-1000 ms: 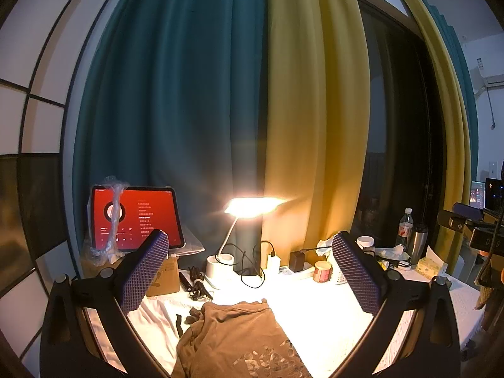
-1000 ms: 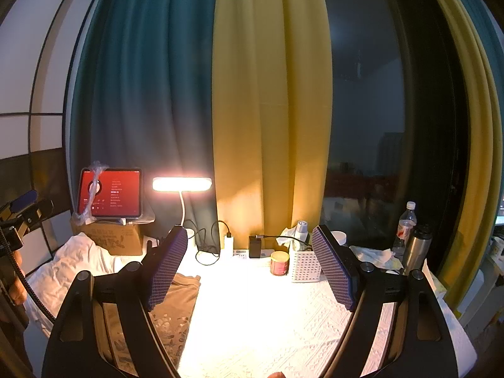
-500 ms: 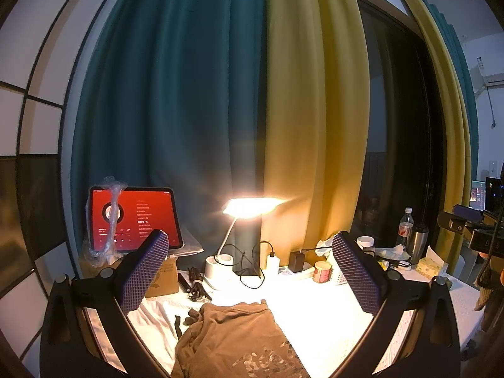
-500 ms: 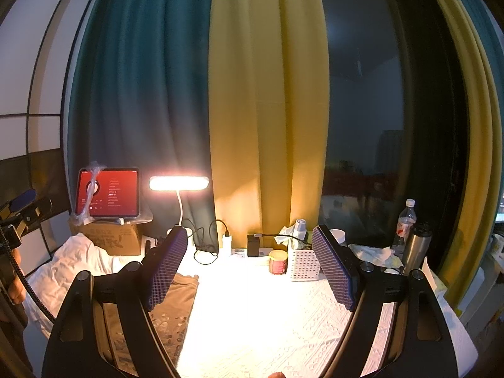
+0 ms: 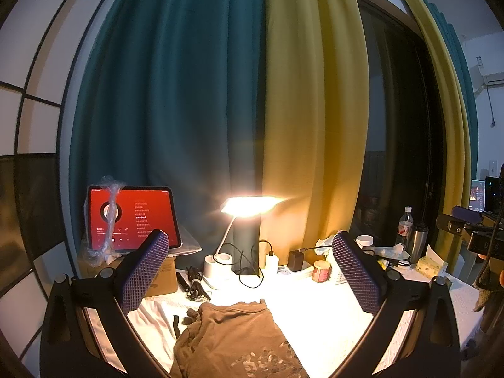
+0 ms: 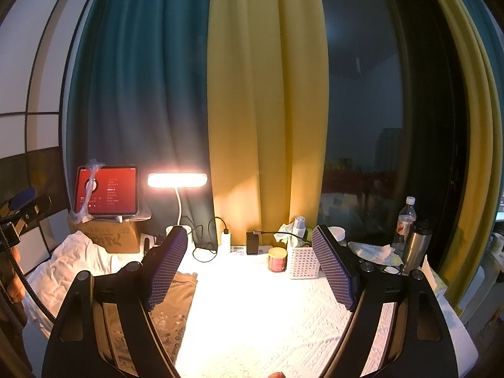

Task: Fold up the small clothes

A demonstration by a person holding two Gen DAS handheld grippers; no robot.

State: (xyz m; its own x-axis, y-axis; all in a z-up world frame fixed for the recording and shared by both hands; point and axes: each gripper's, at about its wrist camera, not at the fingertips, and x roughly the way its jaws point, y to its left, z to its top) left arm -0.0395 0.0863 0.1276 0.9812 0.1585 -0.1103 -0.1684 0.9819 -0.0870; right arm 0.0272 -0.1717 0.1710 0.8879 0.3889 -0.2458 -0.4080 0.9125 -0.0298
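Note:
A small brown shirt (image 5: pixel 233 340) with a pale print lies flat on the white-covered table (image 5: pixel 318 312), below and between the fingers of my left gripper (image 5: pixel 249 274). That gripper hangs open above it, holding nothing. In the right wrist view the same brown shirt (image 6: pixel 179 302) shows at the lower left, partly hidden behind the left finger. My right gripper (image 6: pixel 247 267) is open too, raised over bare white cloth to the right of the shirt. The other gripper's body (image 6: pixel 19 217) shows at the far left edge.
A lit desk lamp (image 5: pixel 249 208), its cables, a charger (image 5: pixel 296 261), a red tin (image 5: pixel 321 275) and a white perforated basket (image 6: pixel 300 263) line the back. A red-screened tablet (image 5: pixel 132 217) stands on a cardboard box (image 6: pixel 107 236). Bottles (image 6: pixel 406 220) stand at right; crumpled white cloth (image 6: pixel 72 261) at left.
Both grippers have held nearly still, with only a slight drift of the view. The shirt has not moved.

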